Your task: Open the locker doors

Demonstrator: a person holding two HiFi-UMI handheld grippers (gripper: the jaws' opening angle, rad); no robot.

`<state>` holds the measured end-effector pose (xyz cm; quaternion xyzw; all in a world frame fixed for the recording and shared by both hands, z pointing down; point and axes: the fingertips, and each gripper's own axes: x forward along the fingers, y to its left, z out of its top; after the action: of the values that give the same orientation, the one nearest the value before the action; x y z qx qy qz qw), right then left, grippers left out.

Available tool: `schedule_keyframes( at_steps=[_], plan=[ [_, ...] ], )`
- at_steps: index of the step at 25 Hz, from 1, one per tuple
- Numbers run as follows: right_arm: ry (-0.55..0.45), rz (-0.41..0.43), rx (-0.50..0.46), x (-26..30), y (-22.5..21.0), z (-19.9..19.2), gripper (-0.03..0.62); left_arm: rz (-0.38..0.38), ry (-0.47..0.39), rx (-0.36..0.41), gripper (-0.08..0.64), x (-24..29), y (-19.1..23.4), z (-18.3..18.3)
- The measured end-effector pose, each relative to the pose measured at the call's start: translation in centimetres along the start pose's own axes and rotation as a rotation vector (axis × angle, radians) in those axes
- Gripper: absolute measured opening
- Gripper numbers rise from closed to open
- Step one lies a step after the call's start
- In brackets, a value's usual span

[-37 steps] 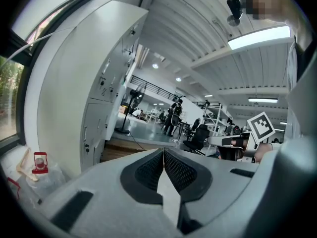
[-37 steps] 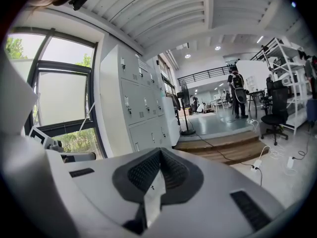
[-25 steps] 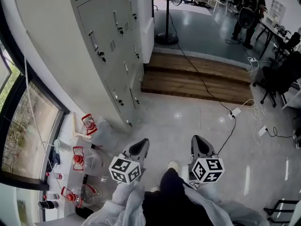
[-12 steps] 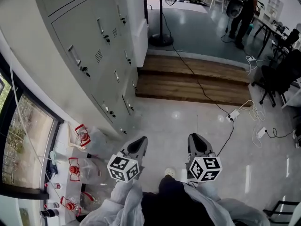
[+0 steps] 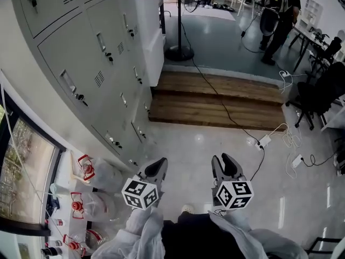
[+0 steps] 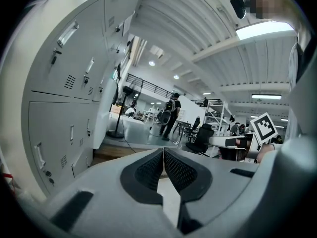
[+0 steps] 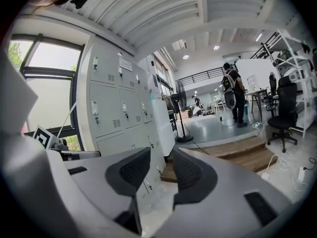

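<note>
The locker doors (image 5: 81, 53) stand shut in a grey bank at the left of the head view, well apart from both grippers. The left gripper (image 5: 160, 163) has its jaws together and empty; on the right gripper (image 5: 223, 159) the jaws have just been opening to a moderate gap, nothing between them. Each door is probably thin, stiff sheet metal, light on its hinge: grip the small handle (image 5: 68, 82), not the smooth panel.

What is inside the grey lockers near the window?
The lockers in view are all shut, so their contents are covered. Only handles, locks and vent slots show on the doors.
</note>
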<state>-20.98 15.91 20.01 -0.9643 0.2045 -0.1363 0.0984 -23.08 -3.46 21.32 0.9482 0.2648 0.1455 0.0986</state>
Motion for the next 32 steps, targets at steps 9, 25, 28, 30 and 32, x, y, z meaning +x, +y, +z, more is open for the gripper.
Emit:
schedule_keyframes(
  at_steps=[9, 25, 28, 30, 32],
  plan=[
    [0.014, 0.007, 0.012, 1.3, -4.6, -0.6, 0.132, -0.006, 0.003, -0.011, 0.012, 4.5, -1.4, -1.4],
    [0.022, -0.032, 0.051, 4.1, -8.1, -1.0, 0.132, -0.05, 0.05, -0.01, 0.012, 10.3, -0.3, -1.3],
    [0.018, -0.035, 0.045, 6.1, -9.2, 0.3, 0.132, -0.049, 0.036, -0.013, 0.011, 12.6, 0.8, 0.1],
    [0.016, -0.035, 0.046, 7.7, -9.8, 1.3, 0.132, -0.052, 0.027, -0.015, 0.012, 14.2, 1.5, 1.2],
    [0.014, -0.033, 0.045, 9.2, -10.2, 2.2, 0.132, -0.056, 0.024, -0.016, 0.011, 15.8, 2.2, 2.2]
  ],
)
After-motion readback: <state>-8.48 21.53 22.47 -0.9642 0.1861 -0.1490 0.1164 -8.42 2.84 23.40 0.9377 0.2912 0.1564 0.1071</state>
